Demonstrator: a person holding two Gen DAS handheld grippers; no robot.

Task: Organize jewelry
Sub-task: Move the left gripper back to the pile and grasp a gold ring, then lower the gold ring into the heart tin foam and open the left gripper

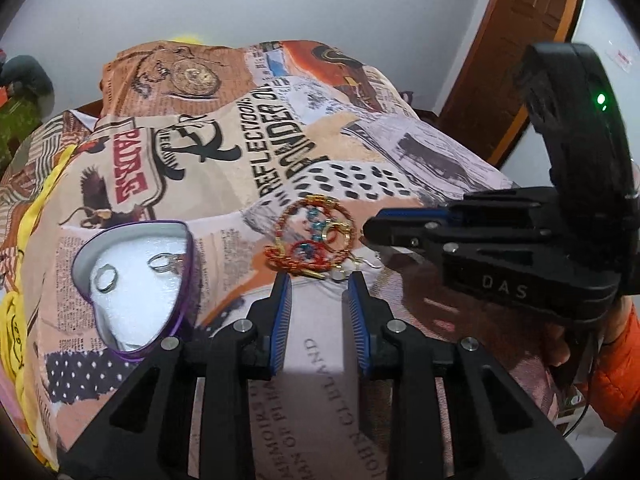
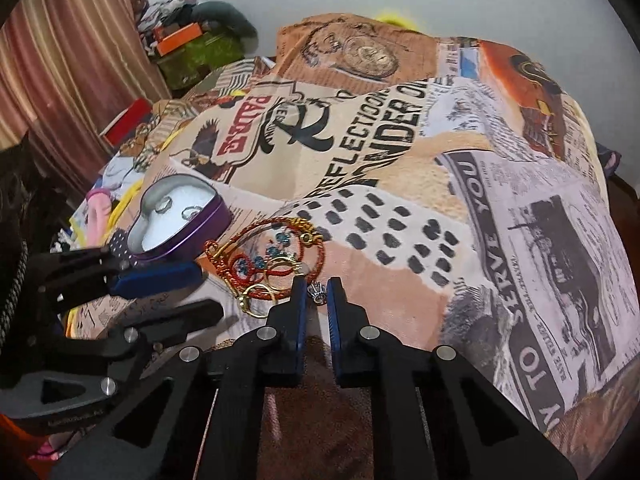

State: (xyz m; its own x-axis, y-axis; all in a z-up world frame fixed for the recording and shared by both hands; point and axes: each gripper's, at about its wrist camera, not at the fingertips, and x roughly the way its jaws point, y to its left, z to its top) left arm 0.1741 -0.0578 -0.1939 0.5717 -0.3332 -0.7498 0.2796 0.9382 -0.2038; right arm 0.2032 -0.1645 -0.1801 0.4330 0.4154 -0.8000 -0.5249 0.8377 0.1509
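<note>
A pile of jewelry (image 1: 316, 236), red cord bracelets with gold and blue beads, lies on the printed blanket; it also shows in the right wrist view (image 2: 272, 260). A purple heart-shaped tin (image 1: 136, 280) with a white lining holds two silver rings (image 1: 106, 278); the tin also shows in the right wrist view (image 2: 180, 216). My left gripper (image 1: 320, 280) is open just in front of the pile. My right gripper (image 2: 317, 286) is partly open, its jaws on either side of a small silver charm (image 2: 318, 294) at the pile's right edge.
The printed blanket (image 2: 440, 200) covers a bed and humps up behind the jewelry. A curtain (image 2: 60, 80), boxes and clothes (image 2: 188, 48) stand at the far left. A wooden door (image 1: 520, 40) is at the far right.
</note>
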